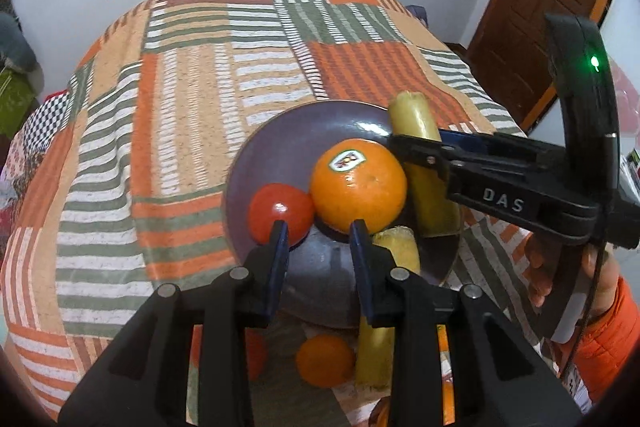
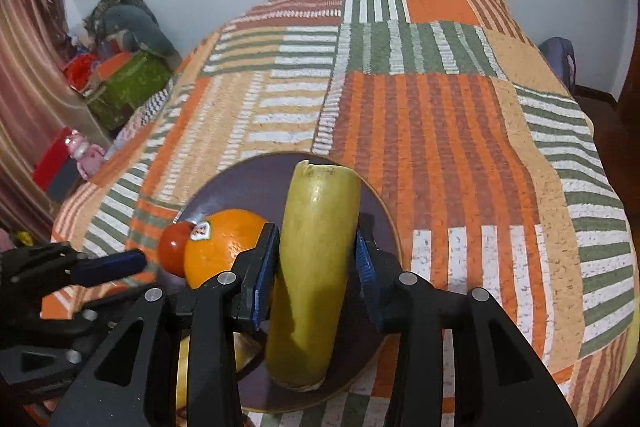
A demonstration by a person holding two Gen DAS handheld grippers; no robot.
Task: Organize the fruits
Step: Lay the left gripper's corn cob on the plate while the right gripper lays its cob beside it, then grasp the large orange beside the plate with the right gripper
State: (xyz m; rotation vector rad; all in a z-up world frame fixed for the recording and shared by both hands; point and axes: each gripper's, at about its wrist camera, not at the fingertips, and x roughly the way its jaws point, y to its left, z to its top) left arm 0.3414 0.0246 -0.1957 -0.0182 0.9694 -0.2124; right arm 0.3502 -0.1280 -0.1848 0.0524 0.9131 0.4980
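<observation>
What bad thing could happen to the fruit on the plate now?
The orange leans against the tomato and the long yellow piece, so pulling that piece away could set it rolling. The right gripper has jaws around the piece, and a loose hold might drop it off the plate.

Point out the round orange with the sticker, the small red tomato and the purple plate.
round orange with the sticker [image 1: 358, 185], left wrist view, middle of peel
small red tomato [image 1: 280, 211], left wrist view, front skin
purple plate [image 1: 288, 143], left wrist view, bare inner surface
</observation>
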